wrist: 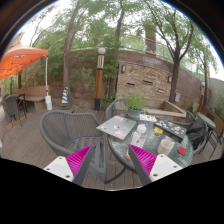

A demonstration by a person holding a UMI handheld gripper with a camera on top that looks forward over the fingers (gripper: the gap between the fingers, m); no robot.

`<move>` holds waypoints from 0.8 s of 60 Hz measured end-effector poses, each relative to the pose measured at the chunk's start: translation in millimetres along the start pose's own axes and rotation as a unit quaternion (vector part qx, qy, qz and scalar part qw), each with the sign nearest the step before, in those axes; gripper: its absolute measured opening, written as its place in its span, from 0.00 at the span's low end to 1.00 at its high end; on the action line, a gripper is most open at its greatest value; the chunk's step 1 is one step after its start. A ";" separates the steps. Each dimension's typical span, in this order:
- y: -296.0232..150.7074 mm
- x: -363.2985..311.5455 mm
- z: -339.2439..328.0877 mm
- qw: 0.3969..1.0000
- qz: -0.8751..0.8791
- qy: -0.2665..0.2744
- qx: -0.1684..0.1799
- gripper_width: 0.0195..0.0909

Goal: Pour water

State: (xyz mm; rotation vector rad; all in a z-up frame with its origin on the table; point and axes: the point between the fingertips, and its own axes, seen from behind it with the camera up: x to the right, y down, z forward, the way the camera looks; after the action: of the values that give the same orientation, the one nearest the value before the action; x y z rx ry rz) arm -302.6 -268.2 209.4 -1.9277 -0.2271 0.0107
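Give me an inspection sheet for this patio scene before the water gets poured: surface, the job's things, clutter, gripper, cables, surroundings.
Surface: glass-topped patio table, beyond the fingers.
Job's things: a pale cup near the table's near edge; no water vessel can be made out for certain.
Clutter: a paper sheet and several small items too small to name.
Gripper: gripper open, nothing between the fingers, pink pads showing.
Cables: nothing seen.
Surroundings: wicker chair ahead of the fingers, orange umbrella over another table, stone wall, trees overhead.
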 end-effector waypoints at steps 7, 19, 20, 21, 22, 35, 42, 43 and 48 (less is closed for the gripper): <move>24.0 44.6 73.1 0.999 0.040 0.018 0.021 0.88; 60.2 106.0 178.0 0.998 0.039 0.037 0.038 0.87; 61.5 108.6 183.8 0.998 0.038 0.038 0.040 0.87; 63.0 111.9 189.1 0.998 0.037 0.038 0.042 0.87; 64.8 115.2 194.3 0.998 0.035 0.040 0.044 0.87; 66.5 127.9 247.5 0.996 0.052 0.020 0.064 0.88; 49.8 133.7 263.0 0.995 0.049 0.008 0.088 0.64; 49.6 133.7 264.5 0.995 0.048 0.006 0.087 0.60; 50.2 135.2 266.8 0.995 0.048 0.008 0.087 0.57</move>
State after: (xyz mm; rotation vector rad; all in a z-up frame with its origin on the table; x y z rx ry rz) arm -193.3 -16.5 80.0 -1.7630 -0.1190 0.0775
